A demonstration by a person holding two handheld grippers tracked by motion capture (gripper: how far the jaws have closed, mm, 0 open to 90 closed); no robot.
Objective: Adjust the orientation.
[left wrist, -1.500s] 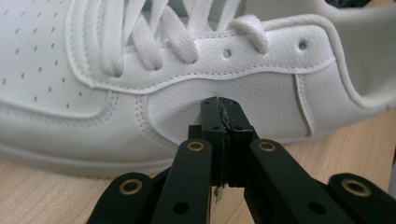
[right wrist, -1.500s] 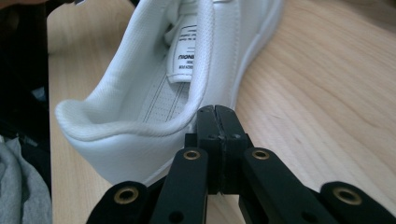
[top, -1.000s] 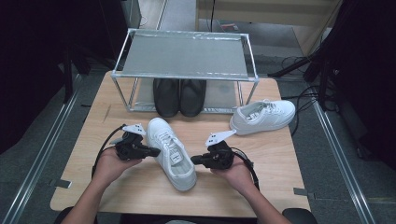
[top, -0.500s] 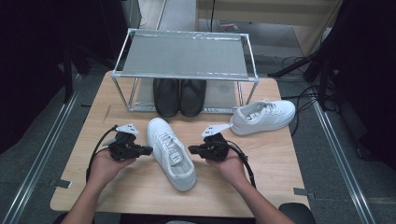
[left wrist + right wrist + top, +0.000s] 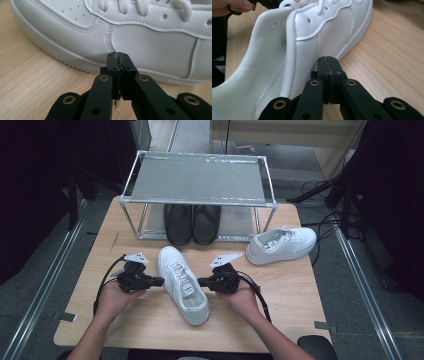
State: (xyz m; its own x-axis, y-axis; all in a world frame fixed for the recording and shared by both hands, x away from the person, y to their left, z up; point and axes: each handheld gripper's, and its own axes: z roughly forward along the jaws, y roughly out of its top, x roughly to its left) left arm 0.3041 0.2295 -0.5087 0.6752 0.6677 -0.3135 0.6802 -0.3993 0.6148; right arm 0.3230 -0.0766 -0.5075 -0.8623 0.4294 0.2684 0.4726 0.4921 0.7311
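A white sneaker (image 5: pixel 182 282) lies on the wooden table (image 5: pixel 290 290), toe toward the person and heel toward the rack. My left gripper (image 5: pixel 161 281) is shut and empty, its tips right at the sneaker's left side. In the left gripper view the closed jaws meet at the left gripper's tip (image 5: pixel 118 55), against the sneaker's white leather side (image 5: pixel 150 42) just above the sole. My right gripper (image 5: pixel 200 282) is also shut and empty, at the opposite side. In the right gripper view the right gripper's tip (image 5: pixel 327 59) sits against the sneaker (image 5: pixel 307 42) below its padded collar.
A second white sneaker (image 5: pixel 282 244) lies on its own at the right rear of the table. A pair of black shoes (image 5: pixel 192 222) stands under a metal rack (image 5: pixel 197 177) at the back. Cables trail from both grippers over the front of the table.
My right gripper has moved left and slightly away from the person, up to the sneaker's side. The left gripper has hardly shifted. The sneaker stays where it was.
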